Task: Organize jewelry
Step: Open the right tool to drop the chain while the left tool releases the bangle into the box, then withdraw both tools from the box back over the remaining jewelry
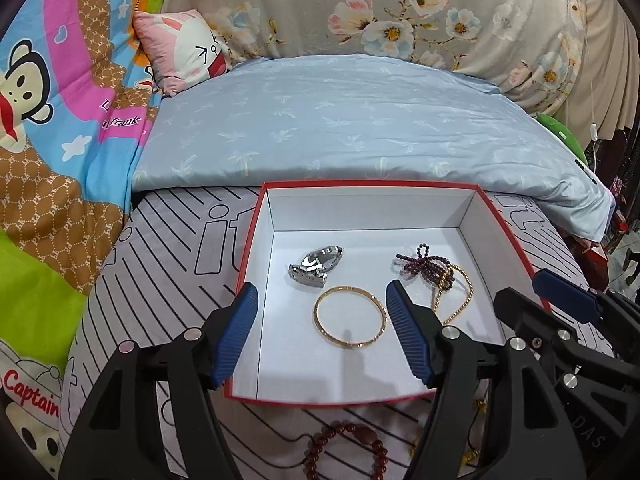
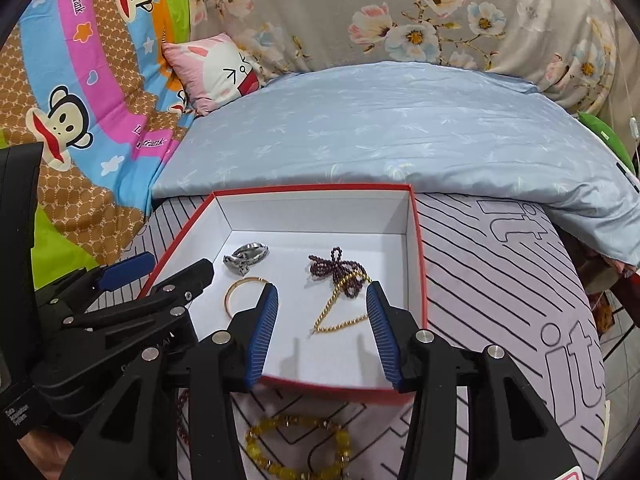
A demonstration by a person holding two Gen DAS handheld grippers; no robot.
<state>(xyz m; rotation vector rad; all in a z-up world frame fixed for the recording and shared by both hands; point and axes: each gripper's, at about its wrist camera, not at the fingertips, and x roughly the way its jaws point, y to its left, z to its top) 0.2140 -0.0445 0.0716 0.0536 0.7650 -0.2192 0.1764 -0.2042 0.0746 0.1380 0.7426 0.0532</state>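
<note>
Four pieces are already lying in the red box (image 1: 512, 236): a silver watch (image 1: 316, 266), gold bangle (image 1: 350, 322), gold chain (image 2: 340, 312) and dark bead string (image 2: 336, 266). Both the left gripper (image 1: 322, 300) and right gripper (image 2: 322, 300) are hovering with jaws wide apart, holding nothing. A brown bead bracelet (image 1: 344, 452) and yellow bracelet (image 2: 298, 448) are still waiting on the bed (image 2: 500, 260) beside the box, so I judge the task about two-thirds done.

We see a pale blue quilt (image 1: 352, 120) with a faint palm print lying across the middle of the bed. Behind the blue quilt rises a grey floral bedcover (image 1: 400, 12). At its far left corner leans a small pink pillow (image 1: 184, 50) with a white cartoon rabbit face. Left of the blue quilt spreads a bright cartoon monkey blanket (image 1: 60, 112) in pink, blue, brown and green. In front of the blue quilt lies a grey sheet (image 2: 500, 280) with black stripes and outlined letters.
</note>
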